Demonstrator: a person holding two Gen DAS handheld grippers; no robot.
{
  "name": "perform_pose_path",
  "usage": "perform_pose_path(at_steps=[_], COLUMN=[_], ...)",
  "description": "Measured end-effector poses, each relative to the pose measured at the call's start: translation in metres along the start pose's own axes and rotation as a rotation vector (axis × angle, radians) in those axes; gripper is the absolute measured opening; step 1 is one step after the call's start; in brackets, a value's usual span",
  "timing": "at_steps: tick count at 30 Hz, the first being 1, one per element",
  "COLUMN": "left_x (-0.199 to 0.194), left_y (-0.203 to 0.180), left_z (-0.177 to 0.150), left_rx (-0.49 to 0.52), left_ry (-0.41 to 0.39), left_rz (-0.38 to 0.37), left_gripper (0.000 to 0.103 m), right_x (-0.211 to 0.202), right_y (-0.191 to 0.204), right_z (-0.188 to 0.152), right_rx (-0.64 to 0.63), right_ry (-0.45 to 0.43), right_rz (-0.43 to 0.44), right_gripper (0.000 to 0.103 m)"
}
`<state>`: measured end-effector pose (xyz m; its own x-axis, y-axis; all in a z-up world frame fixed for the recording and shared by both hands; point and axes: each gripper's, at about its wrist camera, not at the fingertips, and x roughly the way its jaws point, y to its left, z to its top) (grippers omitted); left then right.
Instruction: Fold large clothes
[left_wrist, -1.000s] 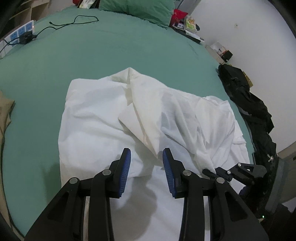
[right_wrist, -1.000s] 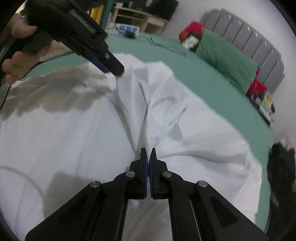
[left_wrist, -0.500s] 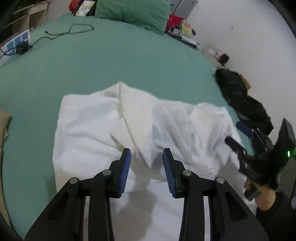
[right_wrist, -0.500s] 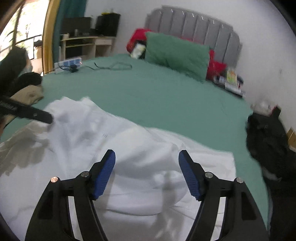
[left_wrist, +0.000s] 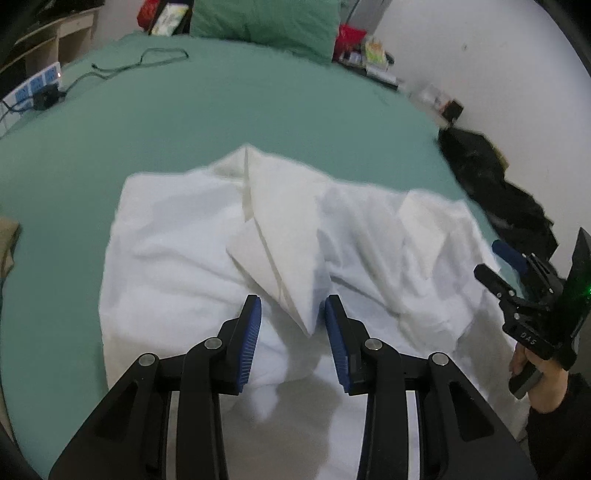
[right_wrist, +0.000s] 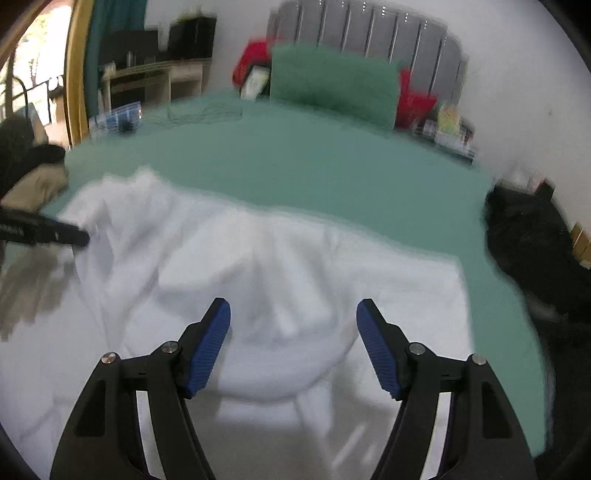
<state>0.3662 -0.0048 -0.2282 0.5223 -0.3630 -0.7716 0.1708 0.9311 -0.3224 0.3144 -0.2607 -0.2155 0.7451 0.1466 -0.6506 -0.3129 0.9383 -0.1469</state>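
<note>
White garment (left_wrist: 280, 236) is lying rumpled on the green bed (left_wrist: 258, 110). Left tool (left_wrist: 293, 325) is hovering parted at six o'clock, gripping nothing. Right tool (right_wrist: 293, 332), jaws just opened wide, is holding nothing.

**White on green**

White garment (left_wrist: 207, 240) on a plain sea-green bedsheet (left_wrist: 258, 110) — darker green pillow (right_wrist: 332, 83), grey ribbed headboard (right_wrist: 369, 33), black clothes heap (left_wrist: 491, 184); both black grippers show ridged blue pads (right_wrist: 208, 349)
</note>
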Motion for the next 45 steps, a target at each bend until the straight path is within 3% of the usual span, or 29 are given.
perform_pose_path(at_steps=[3, 5, 9, 11, 13, 23, 29, 42, 45], left_x=[-0.004, 0.002, 0.017, 0.016, 0.015, -0.014, -0.039, -0.1, -0.114], left_y=[0.001, 0.007, 0.011, 0.008, 0.005, 0.005, 0.007, 0.013, 0.014], left_z=[0.002, 0.0, -0.008, -0.009, -0.01, -0.021, -0.045, -0.109, -0.124], left_rx=[-0.023, -0.046, -0.058, -0.018, 0.012, -0.03, -0.108, -0.168, -0.149], left_ry=[-0.029, 0.002, 0.058, 0.053, 0.052, 0.006, -0.016, -0.058, -0.073], left_rz=[0.015, 0.016, 0.012, 0.021, 0.029, 0.051, 0.067, 0.189, 0.261], left_gripper=[0.038, 0.038, 0.038, 0.038, 0.038, 0.038, 0.038, 0.038, 0.038], right_x=[0.003, 0.013, 0.04, 0.054, 0.054, 0.019, -0.015, -0.088, -0.106], right_y=[0.003, 0.003, 0.008, 0.011, 0.005, -0.003, 0.0, -0.011, -0.018], right_z=[0.013, 0.016, 0.015, 0.007, -0.002, -0.011, -0.021, -0.06, -0.079], right_rx=[-0.005, 0.043, 0.084, 0.106, 0.145, 0.157, 0.15, 0.203, 0.249], right_ry=[-0.034, -0.035, 0.039, 0.104, 0.115, 0.172, 0.184, 0.19, 0.186], right_rz=[0.05, 0.13, 0.195, 0.18, 0.177, 0.116, 0.101, 0.077, 0.061], right_gripper=[0.071, 0.071, 0.071, 0.071, 0.071, 0.071, 0.071, 0.071, 0.071])
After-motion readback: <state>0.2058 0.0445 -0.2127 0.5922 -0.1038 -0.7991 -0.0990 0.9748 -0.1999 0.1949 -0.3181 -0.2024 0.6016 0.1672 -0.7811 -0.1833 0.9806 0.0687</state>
